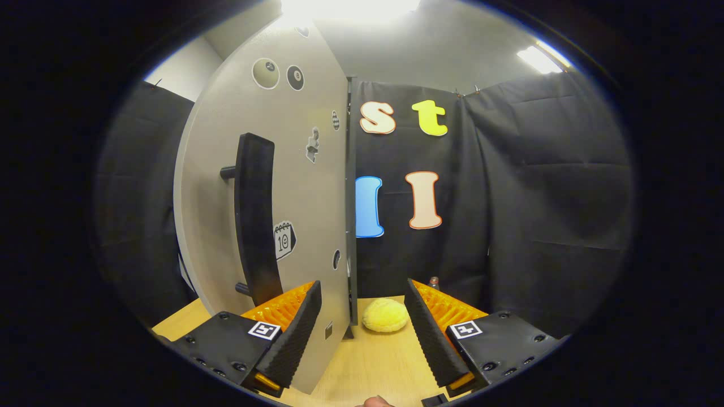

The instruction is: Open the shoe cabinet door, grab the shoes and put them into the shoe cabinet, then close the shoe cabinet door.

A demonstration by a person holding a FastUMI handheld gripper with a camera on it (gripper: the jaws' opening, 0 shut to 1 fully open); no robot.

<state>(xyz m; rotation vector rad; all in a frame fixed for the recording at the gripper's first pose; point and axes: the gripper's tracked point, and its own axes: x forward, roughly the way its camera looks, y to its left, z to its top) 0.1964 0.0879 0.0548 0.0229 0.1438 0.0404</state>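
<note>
The gripper (362, 316) has its two fingers spread wide apart, gripping nothing. Each finger is a long wedge with a ribbed, foam-like inner pad (294, 339), mounted on a blocky base carrying a small square marker tag (264, 330).

The shoe cabinet door (266, 198) stands just ahead of the gripper's left finger. It is a flat, smooth, pale grey panel, seen at a slant, with its thin edge running down between the two fingers, closer to the left one. The lower corner of the door reaches down beside the left finger's pad; whether they touch is unclear. A long, dark, bar-shaped handle (255, 220) is fixed upright on the door by two short pegs, just beyond the left finger. Small stickers (266, 73) dot the panel, among them two round billiard-ball designs near the top and a calendar-like one (284, 239) beside the handle.

Between the fingers and a little beyond their tips lies a soft-looking, rounded, pale yellow lump (385, 315) with a bumpy, fuzzy texture. It may be a plush slipper, though its exact form is hard to tell. It rests on the tabletop (367, 367), a smooth, light wood-grain surface, just to the right of the door's edge.

A small dark bottle top (434, 280) peeks up beyond the right finger's tip.

Behind everything hangs creased black cloth (537, 198) forming the booth wall. Above it is a plain pale ceiling with a bright rectangular light panel (538, 59).
</note>
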